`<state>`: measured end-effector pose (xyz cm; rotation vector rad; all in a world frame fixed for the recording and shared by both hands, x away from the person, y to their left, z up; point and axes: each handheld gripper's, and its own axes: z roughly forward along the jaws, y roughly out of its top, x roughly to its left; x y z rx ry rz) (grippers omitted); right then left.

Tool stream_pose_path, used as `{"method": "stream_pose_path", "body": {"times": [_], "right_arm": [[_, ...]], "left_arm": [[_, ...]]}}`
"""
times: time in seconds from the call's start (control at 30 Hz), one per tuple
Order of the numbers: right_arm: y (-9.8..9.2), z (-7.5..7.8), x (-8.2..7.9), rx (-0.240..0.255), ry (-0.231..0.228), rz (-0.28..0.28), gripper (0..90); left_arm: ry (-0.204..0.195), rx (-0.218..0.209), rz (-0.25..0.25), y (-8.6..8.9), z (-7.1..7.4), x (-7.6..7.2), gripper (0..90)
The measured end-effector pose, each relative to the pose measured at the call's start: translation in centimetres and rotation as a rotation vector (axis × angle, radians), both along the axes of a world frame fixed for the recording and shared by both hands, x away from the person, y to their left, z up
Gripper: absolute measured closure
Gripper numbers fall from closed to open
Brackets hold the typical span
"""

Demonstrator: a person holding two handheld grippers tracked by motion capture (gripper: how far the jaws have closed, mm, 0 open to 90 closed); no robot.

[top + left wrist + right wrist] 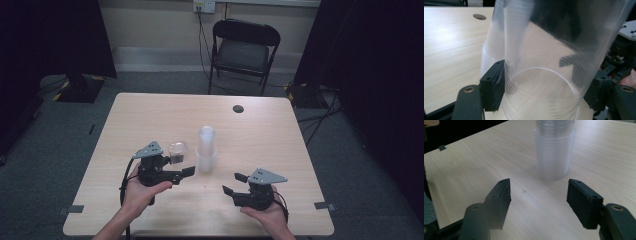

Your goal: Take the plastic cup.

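Note:
A stack of clear plastic cups point(206, 150) stands upside down near the middle of the wooden table point(150, 115). Just left of it, my left gripper point(181, 162) is shut on a single clear cup point(178, 151). In the left gripper view both pads point(494, 87) press the cup's wall point(544, 62), with the stack point(491, 50) close behind on the left. My right gripper point(234, 183) is low over the table, to the right of the stack and nearer the front edge. Its jaws stand open with nothing between them point(539, 200), and the stack point(554, 152) is ahead of them.
A black folding chair point(243, 50) stands beyond the table's far edge. A dark round cable hole point(238, 108) sits in the far part of the tabletop. Tape marks point(76, 208) lie at the front corners. Black curtains flank both sides.

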<state>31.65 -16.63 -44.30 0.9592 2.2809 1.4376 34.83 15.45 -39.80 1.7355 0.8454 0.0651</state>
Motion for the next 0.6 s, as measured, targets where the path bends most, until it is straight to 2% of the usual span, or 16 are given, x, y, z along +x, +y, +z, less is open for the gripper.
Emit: {"method": "stream_pose_path", "body": {"times": [0.13,0.2,0.27,0.37,0.5,0.6], "right_arm": [[1.5,0.3,0.0,-0.019,-0.025,0.035,40.1],[2.1,0.4,0.1,-0.036,-0.033,0.048,43.3],[2.6,0.4,0.1,-0.024,-0.046,0.055,44.6],[3.5,0.6,0.1,-0.04,-0.073,0.081,46.8],[4.7,0.9,0.0,-0.028,-0.125,0.108,50.2],[5.2,1.1,0.1,0.007,-0.137,0.112,56.8]], "left_arm": [[0.068,-0.027,0.008,-0.1,-0.3,0.1,29.9],[0.076,-0.031,0.003,-0.1,-0.3,0.1,30.0],[0.097,-0.034,-0.004,-0.2,-0.3,0.1,30.3],[0.139,-0.062,-0.023,-0.5,-0.4,0.0,30.4],[0.19,-0.094,-0.045,-0.7,-0.7,0.1,30.6],[0.192,-0.105,-0.034,-0.7,-1.0,0.2,30.8]]}}
